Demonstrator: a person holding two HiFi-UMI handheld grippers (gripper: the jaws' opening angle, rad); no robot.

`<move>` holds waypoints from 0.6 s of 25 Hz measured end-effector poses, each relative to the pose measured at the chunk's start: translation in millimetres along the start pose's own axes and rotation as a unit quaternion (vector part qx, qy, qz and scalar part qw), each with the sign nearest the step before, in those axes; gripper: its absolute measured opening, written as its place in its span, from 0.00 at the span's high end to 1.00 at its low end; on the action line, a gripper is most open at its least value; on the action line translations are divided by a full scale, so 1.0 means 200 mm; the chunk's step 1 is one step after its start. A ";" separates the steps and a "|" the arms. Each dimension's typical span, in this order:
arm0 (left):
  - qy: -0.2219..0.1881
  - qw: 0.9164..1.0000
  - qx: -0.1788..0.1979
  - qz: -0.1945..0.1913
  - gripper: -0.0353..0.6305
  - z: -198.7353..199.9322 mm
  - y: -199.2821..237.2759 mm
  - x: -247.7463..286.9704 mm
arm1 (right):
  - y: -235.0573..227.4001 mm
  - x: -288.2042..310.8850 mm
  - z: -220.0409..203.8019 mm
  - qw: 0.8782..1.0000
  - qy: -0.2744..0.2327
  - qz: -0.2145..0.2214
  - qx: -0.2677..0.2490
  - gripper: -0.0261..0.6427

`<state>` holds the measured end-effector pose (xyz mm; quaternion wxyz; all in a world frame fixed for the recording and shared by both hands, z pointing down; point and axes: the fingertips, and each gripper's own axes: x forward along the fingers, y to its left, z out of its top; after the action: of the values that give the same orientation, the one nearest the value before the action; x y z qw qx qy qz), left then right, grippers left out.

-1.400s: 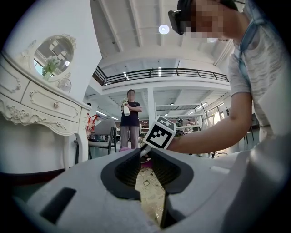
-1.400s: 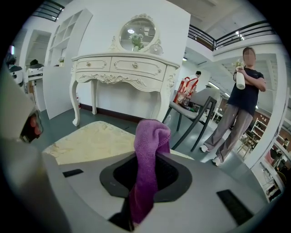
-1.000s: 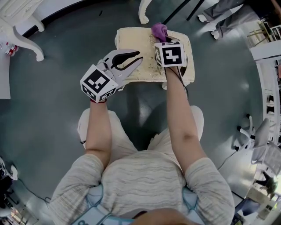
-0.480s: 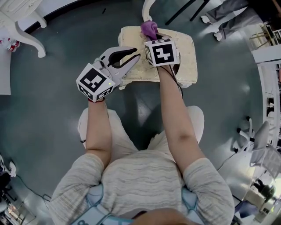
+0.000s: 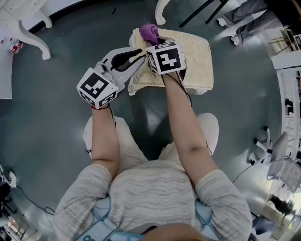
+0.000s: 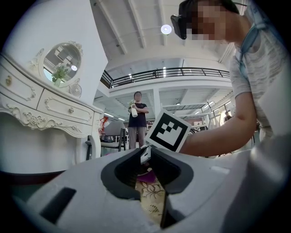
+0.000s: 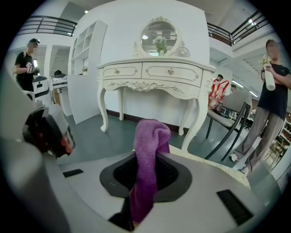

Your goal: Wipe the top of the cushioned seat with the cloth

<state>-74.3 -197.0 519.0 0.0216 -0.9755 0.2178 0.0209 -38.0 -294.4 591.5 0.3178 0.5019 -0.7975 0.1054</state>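
Observation:
The stool's cream cushioned seat [image 5: 197, 52] lies ahead of the person's knees. My right gripper [image 5: 154, 41] is shut on a purple cloth [image 5: 149, 32], which sits bunched at the seat's far left corner. In the right gripper view the cloth [image 7: 150, 136] stands up between the pads and rises past the tips. My left gripper [image 5: 141, 59] lies over the seat's front left corner, close beside the right one. Its jaws stand a little apart, and the flowered seat fabric [image 6: 152, 200] shows through the gap, with nothing visibly pinched.
A white dressing table [image 7: 154, 75] with curved legs [image 5: 162, 12] stands just beyond the stool. A black-framed chair [image 7: 227, 118] is to its right. One person with a spray bottle [image 7: 268, 104] stands at the right and another [image 7: 27, 63] at the far left. Grey floor surrounds the stool.
My right gripper has carried the cloth leftward along the seat's far edge, from about the middle to the left corner. The left gripper stays at the front left corner.

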 end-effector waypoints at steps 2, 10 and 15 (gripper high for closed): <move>-0.001 1.000 0.002 0.006 0.83 0.01 0.02 -0.02 | 0.04 0.00 0.01 1.000 -0.003 0.016 0.004 0.87; -0.004 0.999 0.009 0.034 0.83 0.03 0.09 -0.09 | 0.20 -0.13 0.11 0.983 -0.063 0.132 0.110 0.87; 0.000 0.999 0.013 0.036 0.83 0.03 0.08 -0.09 | 0.24 -0.19 0.14 0.954 -0.094 0.195 0.206 0.87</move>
<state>-97.0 -204.4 514.1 0.0339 -0.9668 0.2526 0.0191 -78.8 -256.8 553.5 0.1038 0.3984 -0.8673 0.2798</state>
